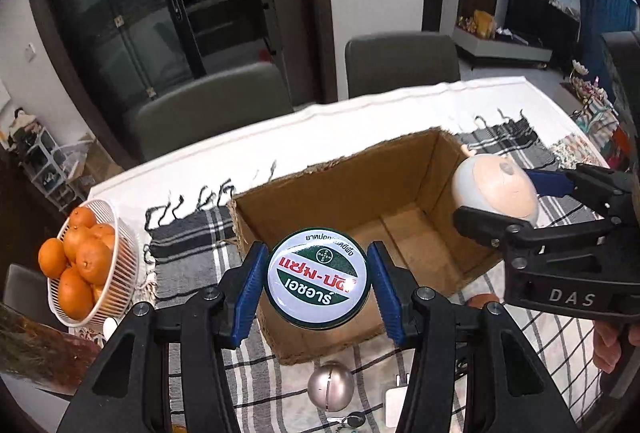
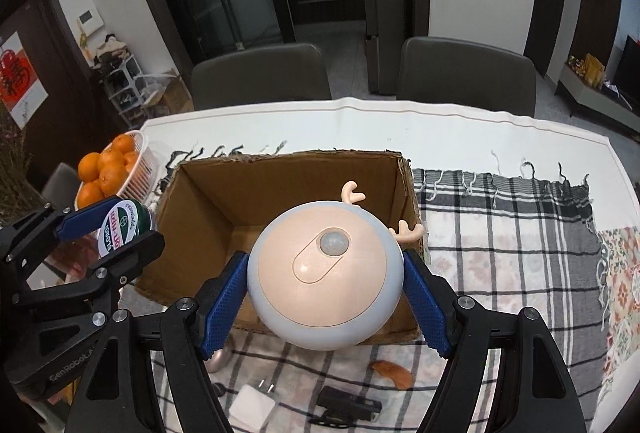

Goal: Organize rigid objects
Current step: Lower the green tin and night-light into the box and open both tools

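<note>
Over the box — tin, lamp gripped.

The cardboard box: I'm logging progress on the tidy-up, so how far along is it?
Nothing looks done: the cardboard box appears empty. In hand: the left gripper holds a round tin and the right gripper an antlered night light, both at the box. Left on the cloth: a silver ball, white charger, keys.

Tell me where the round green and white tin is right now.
The round green and white tin is clamped in the left tongs, held over the near-left edge of the open cardboard box, with the basket of oranges to its left.
</note>
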A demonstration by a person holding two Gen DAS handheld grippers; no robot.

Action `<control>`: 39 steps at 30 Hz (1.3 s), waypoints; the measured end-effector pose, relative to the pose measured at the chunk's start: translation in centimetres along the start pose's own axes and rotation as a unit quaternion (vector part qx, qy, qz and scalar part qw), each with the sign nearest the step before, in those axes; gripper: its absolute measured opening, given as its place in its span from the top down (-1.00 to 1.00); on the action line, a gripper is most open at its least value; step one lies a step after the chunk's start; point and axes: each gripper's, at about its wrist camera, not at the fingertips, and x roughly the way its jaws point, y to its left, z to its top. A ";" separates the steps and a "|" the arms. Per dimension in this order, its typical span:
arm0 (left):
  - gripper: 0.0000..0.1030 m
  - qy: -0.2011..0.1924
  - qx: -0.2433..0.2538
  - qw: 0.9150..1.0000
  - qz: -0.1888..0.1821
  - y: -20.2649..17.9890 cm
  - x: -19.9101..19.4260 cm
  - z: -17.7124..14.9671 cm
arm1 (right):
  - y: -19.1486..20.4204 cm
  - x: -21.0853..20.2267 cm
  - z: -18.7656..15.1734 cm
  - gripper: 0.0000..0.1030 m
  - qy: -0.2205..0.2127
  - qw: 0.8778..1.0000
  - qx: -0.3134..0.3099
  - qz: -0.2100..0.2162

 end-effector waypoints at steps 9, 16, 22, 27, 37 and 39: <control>0.01 0.054 0.007 0.999 -0.008 -0.1 3.5 0.1 | 0.1 2.8 0.3 -0.48 0.047 0.999 -0.010 -0.014; 0.01 0.070 -0.009 0.997 -0.007 0.1 5.0 -0.4 | 0.1 4.7 -0.1 -0.48 0.069 0.997 -0.014 -0.021; -0.06 0.067 -0.020 0.998 -0.002 0.4 5.1 -0.6 | 0.3 5.2 -0.5 -0.48 0.079 0.997 -0.018 -0.021; -0.14 0.058 -0.024 0.998 0.003 0.5 4.3 -0.9 | 0.0 5.3 -0.7 -0.49 0.080 0.997 -0.006 -0.018; -0.16 0.031 -0.036 0.999 0.005 0.8 1.8 -1.2 | 0.4 3.1 -0.7 -0.53 0.052 0.998 -0.010 -0.022; -0.16 0.025 -0.038 0.999 0.007 0.8 1.1 -1.4 | 0.7 2.5 -0.8 -0.53 0.046 0.999 -0.011 -0.025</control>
